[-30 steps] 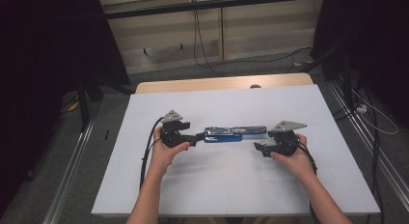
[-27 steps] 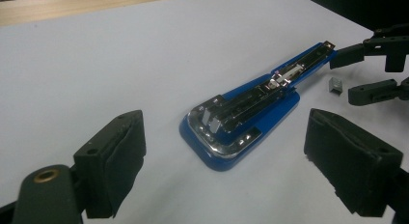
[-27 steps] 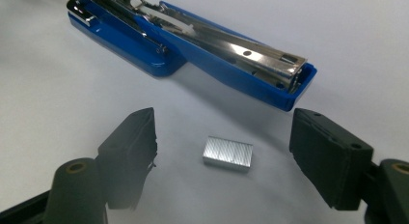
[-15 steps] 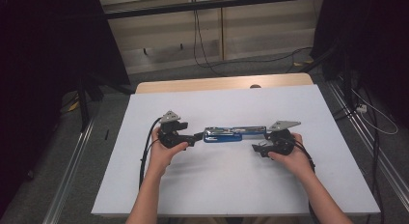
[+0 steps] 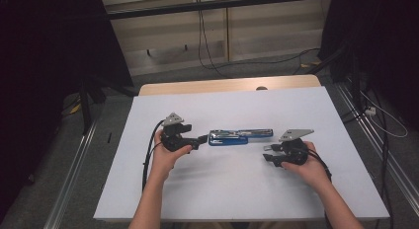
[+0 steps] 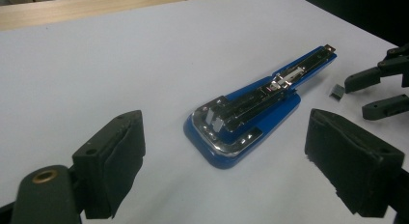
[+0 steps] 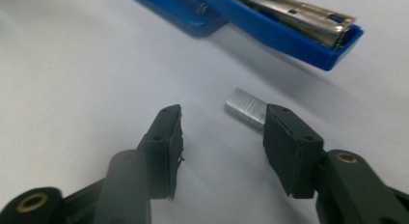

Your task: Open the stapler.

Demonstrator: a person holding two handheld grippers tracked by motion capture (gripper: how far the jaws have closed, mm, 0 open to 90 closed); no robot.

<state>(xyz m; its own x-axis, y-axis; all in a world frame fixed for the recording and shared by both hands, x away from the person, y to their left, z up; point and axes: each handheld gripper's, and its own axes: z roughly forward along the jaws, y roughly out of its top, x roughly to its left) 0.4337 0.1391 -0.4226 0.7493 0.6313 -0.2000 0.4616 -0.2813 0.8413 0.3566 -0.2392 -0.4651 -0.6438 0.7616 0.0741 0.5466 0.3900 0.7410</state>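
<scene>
My right gripper [image 7: 219,137] jaws just closing, not clamped; staple strip [image 7: 246,108] probably touching one pad. Left gripper [image 6: 241,151] jaws apart, stapler [image 6: 251,113] at twelve o'clock, untouched. Reloading likely next.

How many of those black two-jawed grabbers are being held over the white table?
2. The left black two-jaw gripper sits at the opened blue stapler's left end; the right black two-jaw gripper hovers beside the small silver staple strip.
</scene>
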